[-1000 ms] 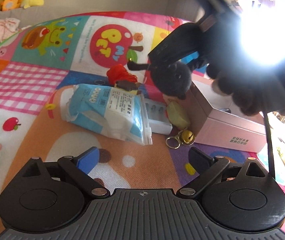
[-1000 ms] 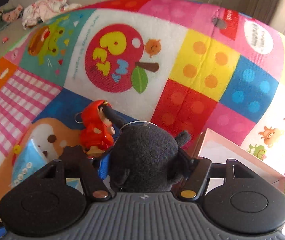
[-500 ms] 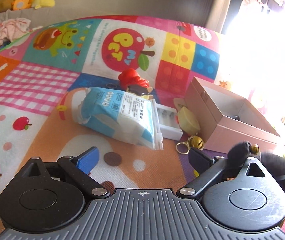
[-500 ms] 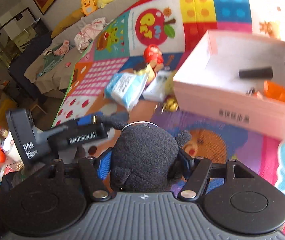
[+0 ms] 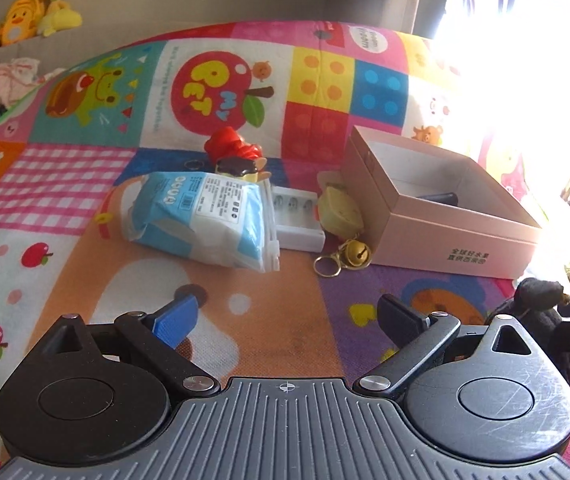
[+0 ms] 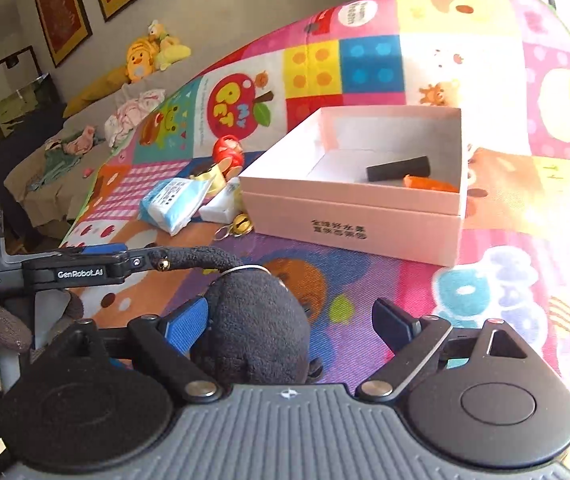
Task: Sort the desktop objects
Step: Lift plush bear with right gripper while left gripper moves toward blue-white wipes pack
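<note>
Plush toy [image 6: 257, 320] judged soft, light and compressible.
Left view: left gripper [image 5: 285, 320] is seen spread wide and empty, wipes pack [image 5: 201, 220] ahead. Right view: right gripper [image 6: 289, 320] is parted, toy resting against its blue finger [image 6: 187, 322]; pink box [image 6: 357, 188] beyond; body preferred to tail as grip point.

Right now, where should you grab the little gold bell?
Pinch the round bell body from straight above. Its ring lies flat on the mat, probably too thin to catch, and the pink box crowds its right side, so squeeze it front to back.
</note>
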{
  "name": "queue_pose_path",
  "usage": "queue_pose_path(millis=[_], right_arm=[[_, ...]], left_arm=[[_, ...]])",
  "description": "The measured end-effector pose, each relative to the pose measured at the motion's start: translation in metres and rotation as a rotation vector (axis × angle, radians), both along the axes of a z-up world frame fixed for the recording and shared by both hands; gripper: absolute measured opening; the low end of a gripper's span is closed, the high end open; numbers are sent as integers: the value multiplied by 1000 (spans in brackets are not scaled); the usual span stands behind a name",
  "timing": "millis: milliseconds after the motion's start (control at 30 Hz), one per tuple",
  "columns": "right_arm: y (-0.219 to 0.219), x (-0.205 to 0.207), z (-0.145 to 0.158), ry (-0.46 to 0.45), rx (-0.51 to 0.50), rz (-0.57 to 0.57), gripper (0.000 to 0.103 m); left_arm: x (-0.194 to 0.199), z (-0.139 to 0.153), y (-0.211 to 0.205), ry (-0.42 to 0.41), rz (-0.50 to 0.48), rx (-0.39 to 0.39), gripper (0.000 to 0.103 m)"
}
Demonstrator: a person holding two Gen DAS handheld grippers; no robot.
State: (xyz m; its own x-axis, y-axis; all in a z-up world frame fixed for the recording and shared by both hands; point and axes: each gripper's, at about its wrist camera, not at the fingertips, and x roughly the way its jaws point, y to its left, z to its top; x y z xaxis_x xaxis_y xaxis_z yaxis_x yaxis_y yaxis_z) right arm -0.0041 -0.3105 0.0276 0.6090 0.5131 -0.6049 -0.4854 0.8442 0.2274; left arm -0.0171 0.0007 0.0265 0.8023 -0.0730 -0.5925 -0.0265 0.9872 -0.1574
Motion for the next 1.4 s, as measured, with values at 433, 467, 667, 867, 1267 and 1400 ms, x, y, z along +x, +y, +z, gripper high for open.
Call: queue_pose_path(millis=[433,467,667,867,1267,1400], right_arm=[[-36,-4,5,-56,134,-153,103],[-39,-3,3,-52,143,-165,103],[-49,6,-16,4,159,-267,103],[-47,12,-27,24,121,-283,103],[-42,16,-40,41,72,-319,103],[-41,17,-42,45,65,-319,103]], left_arm=[[23,14,28,-74,97,196,101],[31,15,38,-75,126,201,101],[80,2,101,39,162,-41,101],[64,-1,80,66,-38,-174,101],[19,28,19,-128,-196,155,102],[58,16,78,-18,63,-10,102]])
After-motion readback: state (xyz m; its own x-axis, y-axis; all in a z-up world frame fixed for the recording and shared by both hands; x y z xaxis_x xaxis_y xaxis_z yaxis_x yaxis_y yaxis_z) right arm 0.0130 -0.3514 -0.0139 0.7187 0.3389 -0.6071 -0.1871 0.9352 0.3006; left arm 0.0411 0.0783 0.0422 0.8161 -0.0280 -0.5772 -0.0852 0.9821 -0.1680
